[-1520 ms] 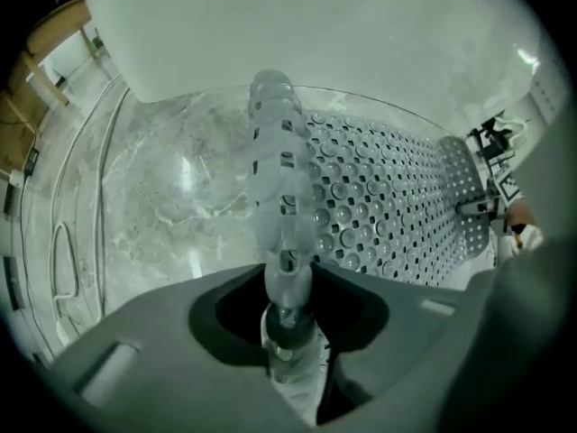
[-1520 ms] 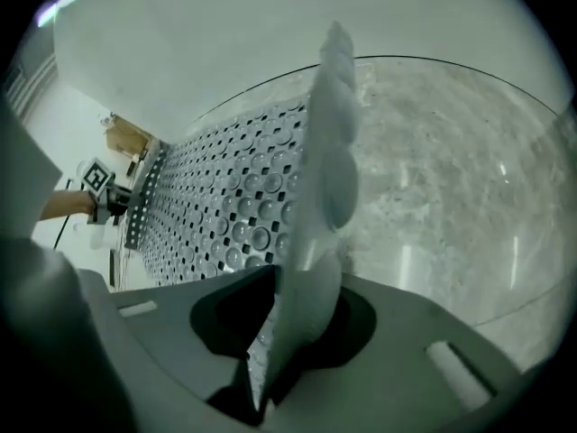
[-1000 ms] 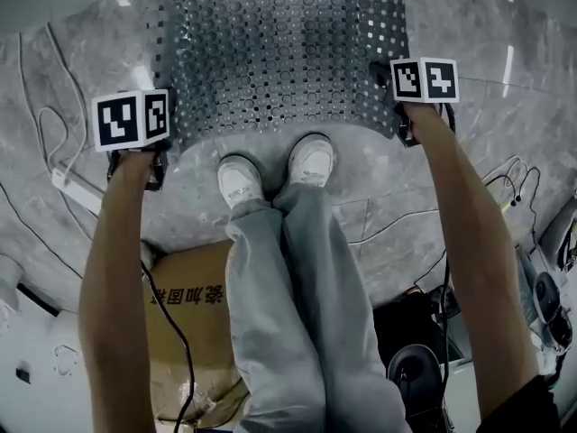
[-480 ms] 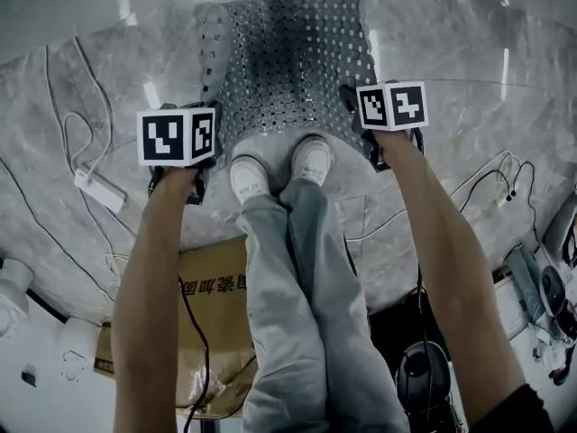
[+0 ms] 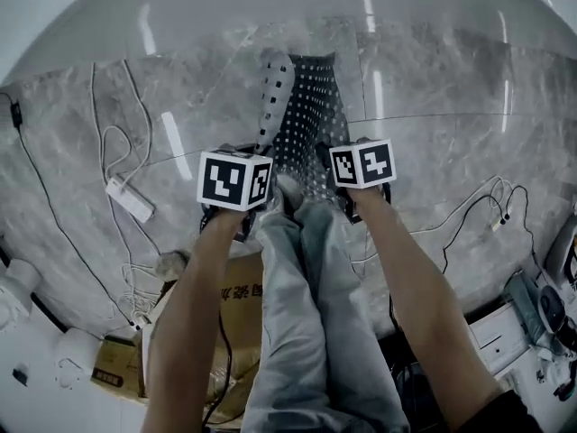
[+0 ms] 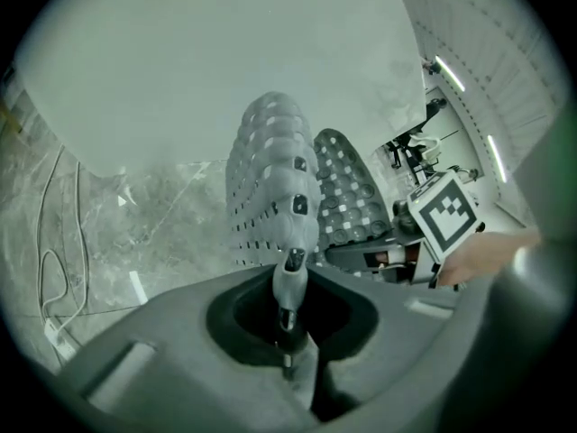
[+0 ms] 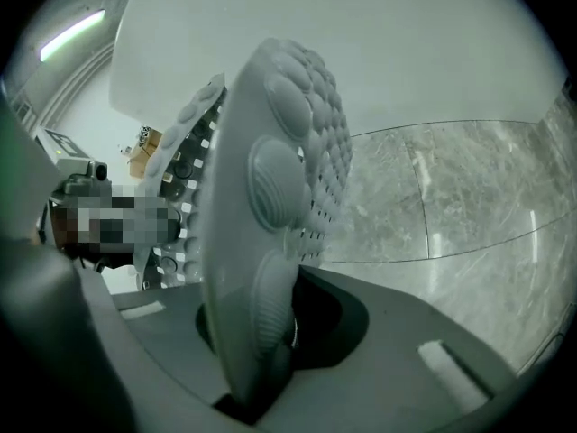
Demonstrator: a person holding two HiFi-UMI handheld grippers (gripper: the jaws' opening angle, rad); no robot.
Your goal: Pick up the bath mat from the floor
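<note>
One bath mat (image 5: 306, 106); two hand-held grippers, left (image 6: 288, 323) and right (image 7: 266, 368), clamp it.

Grey bath mat (image 5: 307, 114) dotted with holes, pale grey veined marble floor (image 5: 442, 106)

item: grey perforated rubber bath mat (image 5: 302, 115), rows of holes, rounded bumps on one face, suction cups on the other | pose: bowed lengthwise into a narrow fold, hanging down and away | hold: near-left corner clamped in left gripper (image 6: 288, 287) jaws, near-right edge in right gripper (image 7: 270, 332) jaws | place: over grey marble floor (image 5: 433, 88); far-end contact unclear
</note>
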